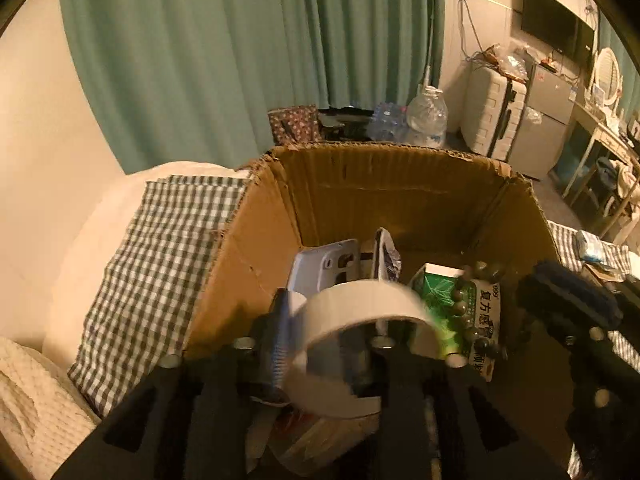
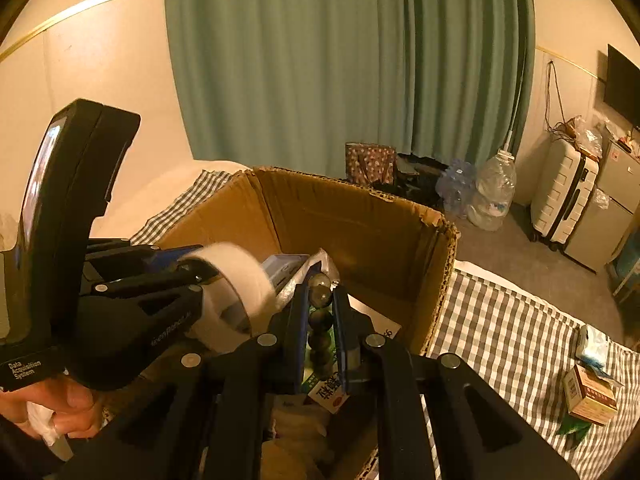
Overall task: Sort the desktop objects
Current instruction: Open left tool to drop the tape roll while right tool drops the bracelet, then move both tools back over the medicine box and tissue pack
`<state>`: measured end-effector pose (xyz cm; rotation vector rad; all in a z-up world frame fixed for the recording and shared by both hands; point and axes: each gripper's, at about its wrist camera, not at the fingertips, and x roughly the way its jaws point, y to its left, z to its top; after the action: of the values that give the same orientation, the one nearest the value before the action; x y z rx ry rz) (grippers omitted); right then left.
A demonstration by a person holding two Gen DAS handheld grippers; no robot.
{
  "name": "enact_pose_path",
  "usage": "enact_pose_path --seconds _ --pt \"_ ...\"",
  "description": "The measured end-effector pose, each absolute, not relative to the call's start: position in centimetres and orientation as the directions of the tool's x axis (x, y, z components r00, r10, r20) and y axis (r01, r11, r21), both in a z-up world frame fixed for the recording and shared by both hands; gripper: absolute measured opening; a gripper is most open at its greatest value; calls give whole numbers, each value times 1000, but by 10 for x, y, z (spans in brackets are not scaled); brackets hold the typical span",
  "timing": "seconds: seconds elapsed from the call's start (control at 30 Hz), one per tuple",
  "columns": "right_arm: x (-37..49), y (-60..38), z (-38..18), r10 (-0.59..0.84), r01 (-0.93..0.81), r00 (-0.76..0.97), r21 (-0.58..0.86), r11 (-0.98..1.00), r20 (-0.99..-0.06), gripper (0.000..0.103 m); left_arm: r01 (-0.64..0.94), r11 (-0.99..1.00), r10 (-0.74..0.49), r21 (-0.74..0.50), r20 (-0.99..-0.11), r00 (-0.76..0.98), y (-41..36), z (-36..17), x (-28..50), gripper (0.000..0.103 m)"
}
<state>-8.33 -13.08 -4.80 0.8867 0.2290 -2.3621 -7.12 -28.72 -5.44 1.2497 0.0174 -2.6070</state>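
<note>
Left gripper (image 1: 328, 344): we see jaws parted around a blurred white tape roll (image 1: 360, 344).
Right gripper (image 2: 320, 320): we see it clamping a glossy dark bead string (image 2: 320, 312).
Cardboard box (image 1: 400, 184): corrugated, torn rim.

- "Data Acquisition System" in white letters on the black body of the left gripper (image 2: 224, 304), near the left edge of the right wrist view.
- Chinese characters, the first two reading "复方", on the green-and-white medicine box (image 1: 476, 312) inside the cardboard box (image 1: 256, 248), towards its right wall.
- Further characters on a small white label (image 2: 330, 394) there; too small to read.
</note>
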Motion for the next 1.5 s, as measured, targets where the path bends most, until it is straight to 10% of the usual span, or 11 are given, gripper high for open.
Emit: enact_pose_path --seconds 0.7,1.23,1.5 --pt "-25 -48 69 -377 430 -807 -15 -903 -454 62 188 -979 -197 76 -572 -796 -236 49 -21 102" --pt "26 50 143 -251 276 -888 -11 -961 -385 101 86 -996 -84 17 -443 -893 -166 113 26 103" --pt "55 98 167 -147 162 -919 -11 -987 -365 103 13 -999 2 -29 -455 -890 -134 119 32 103"
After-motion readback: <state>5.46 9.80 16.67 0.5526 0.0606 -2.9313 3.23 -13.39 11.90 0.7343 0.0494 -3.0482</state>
